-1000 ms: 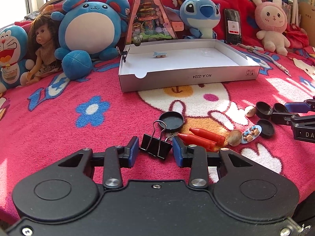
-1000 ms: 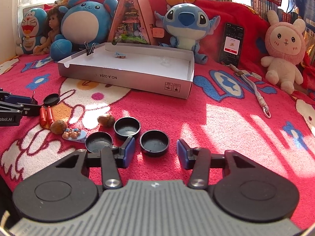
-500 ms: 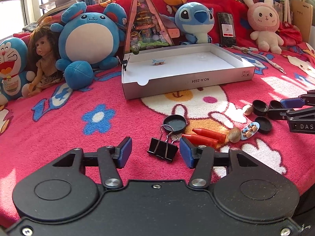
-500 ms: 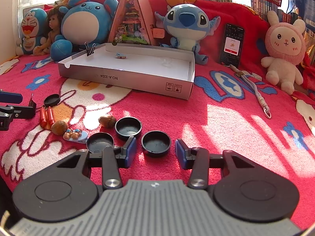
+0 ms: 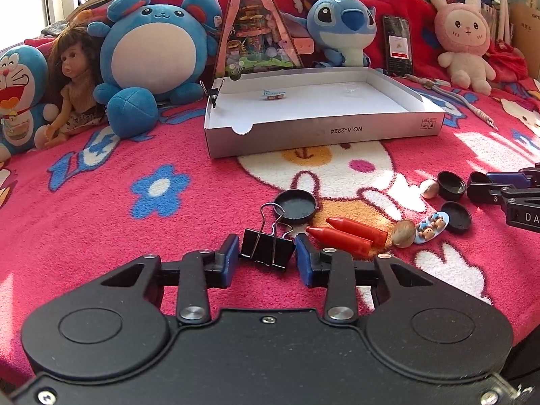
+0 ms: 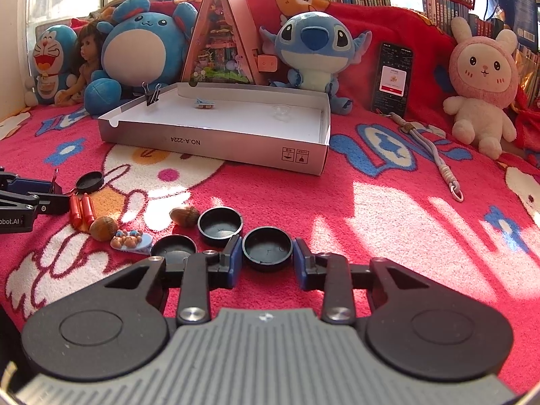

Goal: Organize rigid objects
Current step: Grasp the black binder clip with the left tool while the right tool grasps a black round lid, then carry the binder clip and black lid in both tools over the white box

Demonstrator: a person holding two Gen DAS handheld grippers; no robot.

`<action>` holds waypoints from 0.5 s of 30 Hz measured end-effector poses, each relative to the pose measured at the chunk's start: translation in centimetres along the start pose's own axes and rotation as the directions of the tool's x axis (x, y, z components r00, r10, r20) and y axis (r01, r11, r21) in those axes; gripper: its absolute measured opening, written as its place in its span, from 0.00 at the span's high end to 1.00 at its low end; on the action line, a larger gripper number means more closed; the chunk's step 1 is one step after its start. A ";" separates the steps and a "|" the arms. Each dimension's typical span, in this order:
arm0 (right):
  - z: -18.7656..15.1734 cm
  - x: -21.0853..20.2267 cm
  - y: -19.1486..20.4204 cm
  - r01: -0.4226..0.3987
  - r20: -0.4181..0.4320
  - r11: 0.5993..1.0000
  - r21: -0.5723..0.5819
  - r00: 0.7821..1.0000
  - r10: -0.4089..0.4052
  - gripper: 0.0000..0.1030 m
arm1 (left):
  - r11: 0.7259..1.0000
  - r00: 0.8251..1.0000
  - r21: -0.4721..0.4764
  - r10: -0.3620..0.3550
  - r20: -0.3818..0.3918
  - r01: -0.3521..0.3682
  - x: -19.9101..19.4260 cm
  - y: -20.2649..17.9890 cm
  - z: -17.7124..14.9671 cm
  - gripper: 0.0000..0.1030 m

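A black binder clip (image 5: 267,248) lies on the red blanket between the open fingers of my left gripper (image 5: 267,259); the pads stand close to its sides. A black round cap (image 6: 267,249) lies between the open fingers of my right gripper (image 6: 267,260), nearly touching. Two more caps (image 6: 220,225) (image 6: 175,249), two red crayons (image 5: 351,233), two nuts (image 6: 104,227) and a small bear figure plate (image 6: 131,240) lie nearby. The white shallow box (image 5: 324,131) stands beyond, holding a small blue toy (image 5: 274,93).
Another binder clip (image 6: 152,95) is clipped on the box's far left corner. A fourth cap (image 5: 295,205) lies just past my left gripper. Plush toys, a doll, a triangular diorama (image 6: 221,38) and a phone (image 6: 391,79) line the back. A lanyard (image 6: 435,155) lies right of the box.
My left gripper opened wide and then narrowed again around the binder clip. My right gripper moved forward so the cap sits between its fingers.
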State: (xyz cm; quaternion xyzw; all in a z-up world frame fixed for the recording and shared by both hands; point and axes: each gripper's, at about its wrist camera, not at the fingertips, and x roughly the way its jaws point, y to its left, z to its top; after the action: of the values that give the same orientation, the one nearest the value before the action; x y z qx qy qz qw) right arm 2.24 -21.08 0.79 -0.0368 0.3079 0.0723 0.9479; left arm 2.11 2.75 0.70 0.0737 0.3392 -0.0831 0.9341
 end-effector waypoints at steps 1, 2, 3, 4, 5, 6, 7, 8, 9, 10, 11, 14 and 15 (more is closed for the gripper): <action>0.0 -0.1 -0.1 0.001 0.003 1.000 0.003 1.000 -0.001 0.64 | 1.000 1.000 -0.003 0.003 -0.002 -0.003 0.0 0.0 0.1 0.67; 0.0 -0.1 -0.1 0.005 0.006 1.000 0.007 1.000 -0.005 0.64 | 1.000 1.000 -0.005 0.007 -0.003 -0.007 -0.1 -0.1 0.2 0.67; 0.1 -0.2 -0.2 0.008 0.008 1.000 0.010 1.000 -0.008 0.64 | 1.000 1.000 -0.008 0.008 -0.002 -0.008 -0.1 -0.1 0.4 0.67; 0.1 -0.3 -0.2 0.010 0.010 1.000 0.013 1.000 -0.011 0.64 | 1.000 1.000 -0.012 0.009 0.001 -0.009 -0.2 -0.1 0.6 0.67; 0.2 -0.3 -0.4 0.012 0.012 1.000 0.016 1.000 -0.012 0.64 | 1.000 1.000 -0.015 0.008 0.004 -0.008 -0.3 -0.1 0.8 0.67; 0.2 -0.4 -0.4 0.014 0.014 1.000 0.019 1.000 -0.014 0.64 | 1.000 1.000 -0.018 0.007 0.010 -0.007 -0.4 -0.1 1.0 0.67; 0.3 -0.4 -0.5 0.015 0.015 1.000 0.022 1.000 -0.016 0.64 | 1.000 1.000 -0.021 0.006 0.016 -0.006 -0.5 -0.1 1.2 0.67; 0.4 -0.4 -0.6 0.018 0.017 1.000 0.026 1.000 -0.018 0.64 | 1.000 1.000 -0.021 0.005 0.022 -0.004 -0.7 -0.2 1.5 0.67; 0.5 -0.4 -0.7 0.019 0.019 0.999 0.030 1.000 -0.020 0.64 | 1.000 1.000 -0.021 0.003 0.028 -0.003 -0.8 -0.3 1.7 0.67; 0.6 -0.4 -0.7 0.021 0.021 0.999 0.035 1.000 -0.022 0.64 | 1.000 0.999 -0.022 0.001 0.033 -0.001 -0.8 -0.4 1.9 0.67; 0.7 -0.4 -0.8 0.022 0.022 0.999 0.040 0.999 -0.023 0.64 | 1.000 0.999 -0.023 -0.002 0.036 0.002 -0.8 -0.4 2.1 0.67; 1.1 -0.4 -0.8 0.023 0.029 0.998 0.050 0.999 -0.024 0.64 | 0.999 0.999 -0.047 -0.018 0.041 0.020 -0.6 -0.7 2.9 0.67; 1.2 -0.4 -0.8 0.023 0.031 0.998 0.052 0.999 -0.024 0.64 | 0.998 0.999 -0.053 -0.025 0.044 0.028 -0.6 -0.8 3.2 0.67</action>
State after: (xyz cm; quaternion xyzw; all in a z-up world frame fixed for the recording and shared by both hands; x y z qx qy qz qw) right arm 2.74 -21.77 2.03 -0.0147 0.2944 0.0536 0.9541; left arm 3.48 1.40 3.44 0.0425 0.3217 -0.0881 0.9418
